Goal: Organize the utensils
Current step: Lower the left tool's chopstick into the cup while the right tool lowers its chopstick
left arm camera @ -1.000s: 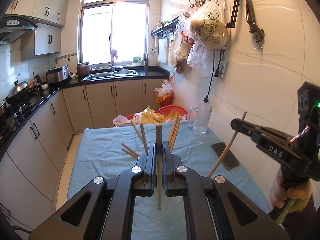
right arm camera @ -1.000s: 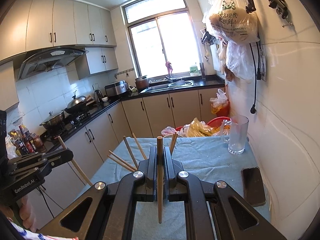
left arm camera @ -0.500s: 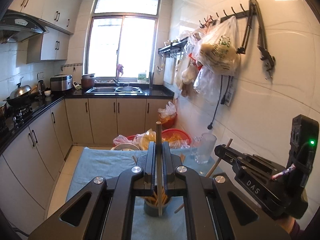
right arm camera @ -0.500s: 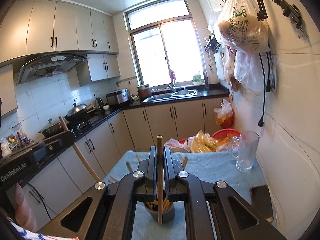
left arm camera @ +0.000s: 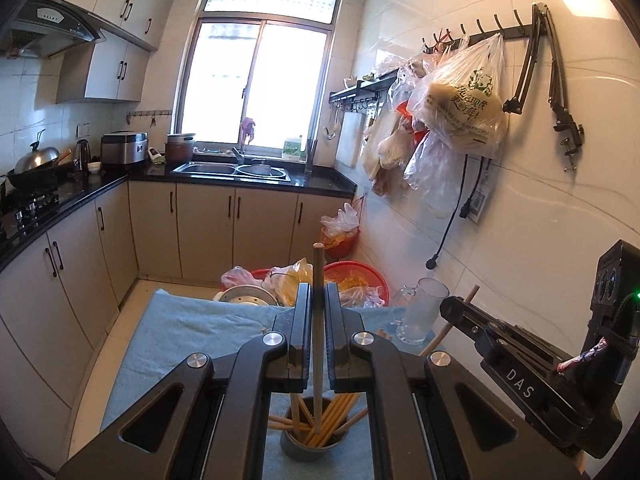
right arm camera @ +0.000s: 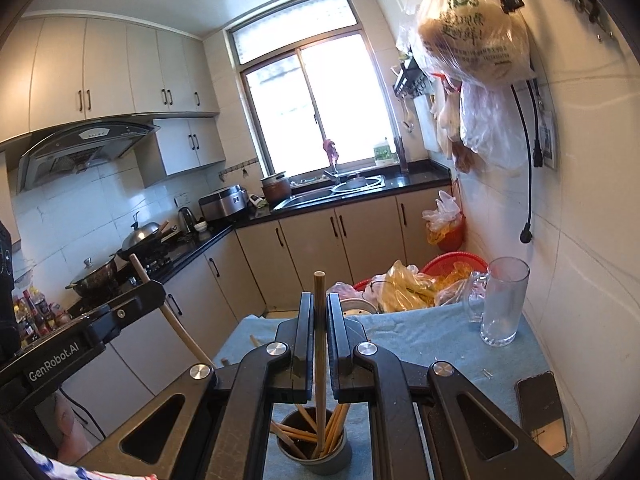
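Our left gripper (left arm camera: pixel 316 312) was clenched on an upright chopstick (left arm camera: pixel 317 320), its tip inside the cup (left arm camera: pixel 306 450) of chopsticks on the blue-clothed worktop (left arm camera: pixel 180 332). Our right gripper (right arm camera: pixel 319 320) pinched a second chopstick (right arm camera: pixel 320 340) above that cup (right arm camera: pixel 316 460). Only the right view showed the phone (right arm camera: pixel 542 412) and loose sticks (right arm camera: pixel 253 340); both showed the glass mug (right arm camera: pixel 502 300).
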`<state>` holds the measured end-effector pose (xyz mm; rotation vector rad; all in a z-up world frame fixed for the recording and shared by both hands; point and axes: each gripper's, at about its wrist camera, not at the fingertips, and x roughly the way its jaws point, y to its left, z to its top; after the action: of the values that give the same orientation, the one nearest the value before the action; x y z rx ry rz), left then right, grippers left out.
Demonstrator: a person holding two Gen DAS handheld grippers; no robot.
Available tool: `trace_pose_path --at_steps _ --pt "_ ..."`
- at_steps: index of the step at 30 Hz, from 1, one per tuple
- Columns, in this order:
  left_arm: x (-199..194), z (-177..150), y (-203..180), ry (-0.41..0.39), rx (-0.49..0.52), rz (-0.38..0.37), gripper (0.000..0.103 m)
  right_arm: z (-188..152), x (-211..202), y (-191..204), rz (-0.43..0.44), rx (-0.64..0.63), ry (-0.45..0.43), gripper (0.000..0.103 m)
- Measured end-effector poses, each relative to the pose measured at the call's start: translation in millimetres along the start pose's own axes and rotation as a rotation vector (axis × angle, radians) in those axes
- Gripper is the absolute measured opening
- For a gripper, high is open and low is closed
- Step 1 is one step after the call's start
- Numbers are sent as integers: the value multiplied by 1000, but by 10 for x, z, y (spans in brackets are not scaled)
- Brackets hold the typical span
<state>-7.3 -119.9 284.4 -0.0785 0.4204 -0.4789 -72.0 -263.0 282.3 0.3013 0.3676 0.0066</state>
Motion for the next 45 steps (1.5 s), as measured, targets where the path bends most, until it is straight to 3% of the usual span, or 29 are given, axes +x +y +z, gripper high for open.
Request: trace_pose_path --at_steps 18,36,45 --pt "418 -277 -9 57 54 51 6 -316 410 -115 5 21 95 6" --pt "500 -461 91 106 48 57 6 -515 509 -82 2 13 154 6" --pt "493 -487 86 92 59 69 6 -607 567 -61 -3 3 185 6"
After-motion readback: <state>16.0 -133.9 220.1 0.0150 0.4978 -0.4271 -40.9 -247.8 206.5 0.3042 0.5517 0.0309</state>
